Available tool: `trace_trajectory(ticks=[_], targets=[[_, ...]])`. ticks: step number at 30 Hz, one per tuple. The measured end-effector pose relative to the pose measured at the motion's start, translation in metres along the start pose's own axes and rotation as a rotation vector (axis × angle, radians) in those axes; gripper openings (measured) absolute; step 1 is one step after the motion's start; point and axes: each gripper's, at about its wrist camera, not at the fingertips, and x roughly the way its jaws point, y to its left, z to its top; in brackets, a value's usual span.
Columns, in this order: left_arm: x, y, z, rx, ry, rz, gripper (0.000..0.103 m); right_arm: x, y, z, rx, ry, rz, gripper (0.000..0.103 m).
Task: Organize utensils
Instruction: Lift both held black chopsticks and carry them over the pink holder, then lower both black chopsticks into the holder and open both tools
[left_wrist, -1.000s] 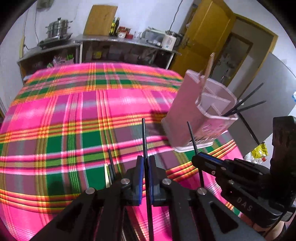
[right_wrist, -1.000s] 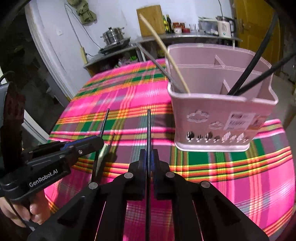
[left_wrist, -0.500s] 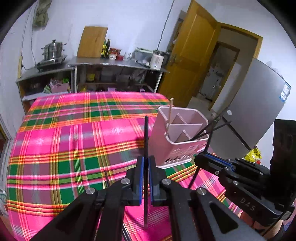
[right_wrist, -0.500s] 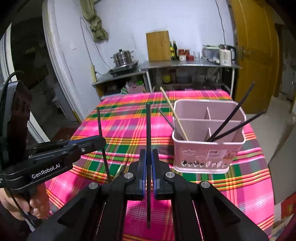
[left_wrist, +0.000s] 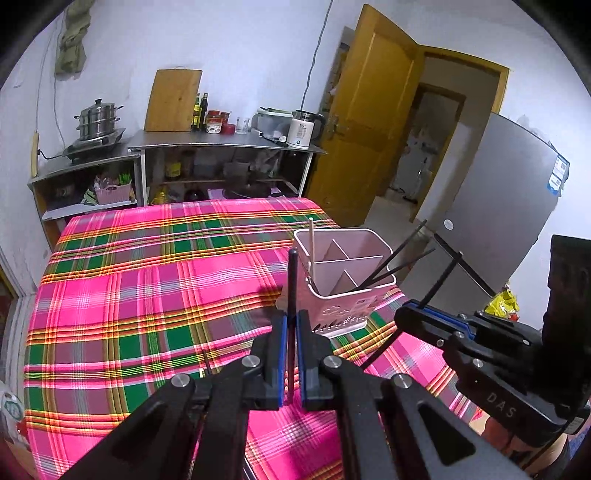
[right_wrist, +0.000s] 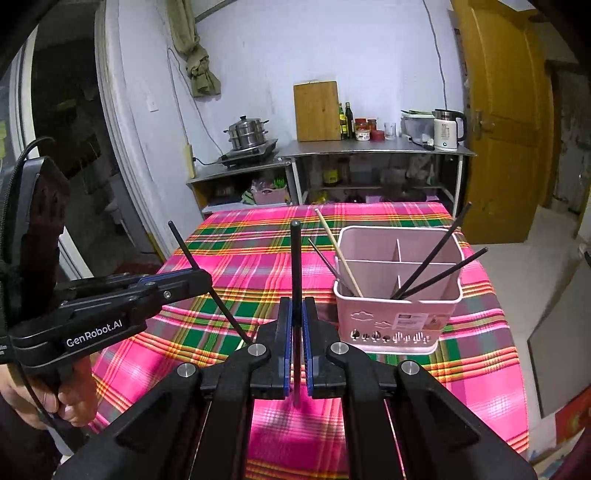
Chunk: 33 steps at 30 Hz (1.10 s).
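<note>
My bench (right_wrist: 236, 258) wears a pink-and-green plaid cloth (left_wrist: 147, 295). On it, toward two o'clock from my view, stands the pink divided utensil caddy (right_wrist: 397, 317), upright near the right edge.

Both views are bright and evenly lit by indoor light from above. The white wall (left_wrist: 240, 55) glows without glare, while the plaid cloth (right_wrist: 240, 258) on the tabletop looks oversaturated, its pinks nearly blown out. A soft shadow falls on the cloth just left of the pink caddy (left_wrist: 343, 284). Fisheye distortion bends the door (right_wrist: 509, 122) and table edges, and black vignetting fills the corners. Near parts at the bottom are slightly soft; the middle stays sharp.
</note>
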Motion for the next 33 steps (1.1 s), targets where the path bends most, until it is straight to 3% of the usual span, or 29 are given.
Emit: trace_trajectory(ticks=[16, 22, 33], targets=[[-0.001, -0.017, 0.018, 0.032, 0.005, -0.031, 0.005, -0.014, -0.018, 0.008, 0.004, -0.029, -0.008, 0.005], [-0.003, -0.03, 0.042, 0.042, -0.008, -0.069, 0.005, -0.025, -0.029, 0.023, 0.013, -0.054, -0.014, 0.005], [-0.017, -0.055, 0.097, 0.059, -0.107, -0.122, 0.004, -0.056, -0.042, 0.067, 0.012, -0.173, -0.056, 0.005]])
